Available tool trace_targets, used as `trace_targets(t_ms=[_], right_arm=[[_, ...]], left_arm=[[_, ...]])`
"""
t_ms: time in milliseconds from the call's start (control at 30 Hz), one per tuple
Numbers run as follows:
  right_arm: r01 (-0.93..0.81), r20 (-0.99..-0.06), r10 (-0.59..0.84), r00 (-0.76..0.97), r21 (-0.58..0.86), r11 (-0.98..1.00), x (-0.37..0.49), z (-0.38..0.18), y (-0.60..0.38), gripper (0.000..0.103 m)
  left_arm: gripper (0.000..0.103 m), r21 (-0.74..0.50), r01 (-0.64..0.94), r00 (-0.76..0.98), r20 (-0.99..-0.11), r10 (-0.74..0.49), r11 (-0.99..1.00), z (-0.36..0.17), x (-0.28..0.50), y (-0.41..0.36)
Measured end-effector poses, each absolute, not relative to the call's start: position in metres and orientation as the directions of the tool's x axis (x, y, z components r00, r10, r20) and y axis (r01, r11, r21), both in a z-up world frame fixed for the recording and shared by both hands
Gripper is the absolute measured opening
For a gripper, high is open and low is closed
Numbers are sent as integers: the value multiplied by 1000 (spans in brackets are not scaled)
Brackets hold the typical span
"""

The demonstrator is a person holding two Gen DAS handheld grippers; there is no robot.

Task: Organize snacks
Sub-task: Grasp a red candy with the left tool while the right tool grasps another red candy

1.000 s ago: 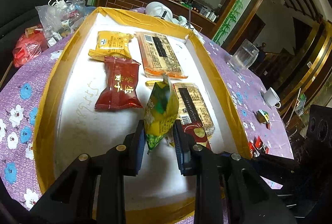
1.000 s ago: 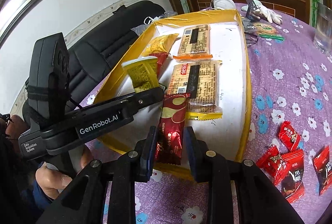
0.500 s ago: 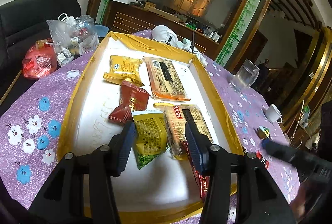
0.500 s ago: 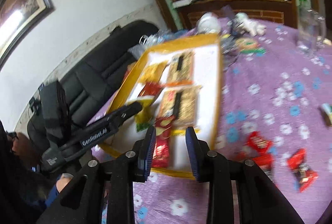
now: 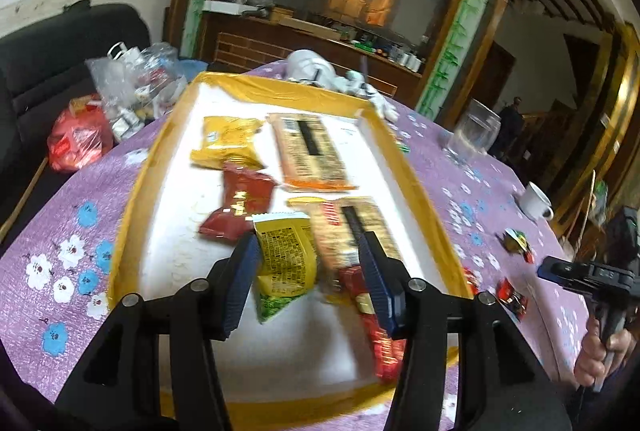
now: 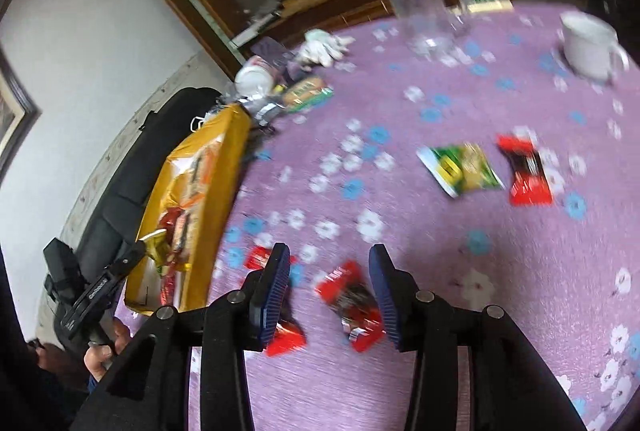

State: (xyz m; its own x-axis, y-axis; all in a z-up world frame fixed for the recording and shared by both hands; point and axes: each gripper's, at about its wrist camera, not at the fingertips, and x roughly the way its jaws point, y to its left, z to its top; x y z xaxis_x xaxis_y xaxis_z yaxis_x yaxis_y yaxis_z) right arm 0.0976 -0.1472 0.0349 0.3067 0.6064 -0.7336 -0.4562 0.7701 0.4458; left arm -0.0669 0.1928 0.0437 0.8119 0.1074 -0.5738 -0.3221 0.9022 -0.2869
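A yellow-rimmed white tray [image 5: 132, 199] holds a yellow packet [image 5: 226, 143], two beige cracker packs [image 5: 310, 151], a dark red packet [image 5: 240, 203] and a long red packet [image 5: 376, 335]. My left gripper [image 5: 308, 251] hovers over the tray's near end with its jaws opening. A yellow-green packet [image 5: 286, 263] lies flat between them, untouched by the pads. My right gripper [image 6: 329, 259] is over the purple tablecloth to the right of the tray [image 6: 224, 159], with its jaws also opening. A red candy packet [image 6: 350, 303] lies on the cloth between them, not gripped.
More loose packets lie on the cloth: a red one [image 6: 282, 339] by the right gripper's left finger, another red one [image 6: 528, 171] and a green one [image 6: 460, 167] farther off. A glass pitcher [image 6: 424, 11], a white cup [image 6: 588, 43] and white gloves [image 6: 324, 45] stand at the back. Plastic bags [image 5: 132, 87] sit left of the tray.
The left gripper let go of the yellow-green packet, which now lies flat in the tray. The right gripper released the long red packet in the tray and swung right over the loose candies.
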Motion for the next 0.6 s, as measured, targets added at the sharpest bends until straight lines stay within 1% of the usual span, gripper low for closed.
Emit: trace_targets(t_ms=[67,133,200,333,433,533,567,600], right_arm=[[-477,-745,602,287,434,765,99,32,-144,44],[-526,-770,573,281,376,763,92,31,-132,44],[-573,-812,500,300,265,775,81,27,-119,44],[-631,-837,446,317,165,758,67,21,-105,44],[-627,-860,368,355,73,775,65,13,-100,42],[-611,-876,320,361,37,791,69,4,-99,41],[-606,-879,308,364,28,795,70,1,-99,33],[-607,-881,302,364,22,794,70,0,-98,27]], left_arm=[[51,-274,-285,815,-574,82,918,50,-65,179],[51,-257,-232,813,-581,41,938,56,-63,162],[51,-254,-151,799,-600,-33,955,61,-59,142],[50,-227,10,734,-659,-161,974,63,-45,98],[50,-178,100,692,-695,-197,979,63,-38,65],[50,-151,150,643,-736,-213,977,57,-27,41],[50,-156,166,620,-751,-226,974,54,-22,35],[50,-165,185,595,-766,-244,969,49,-17,27]])
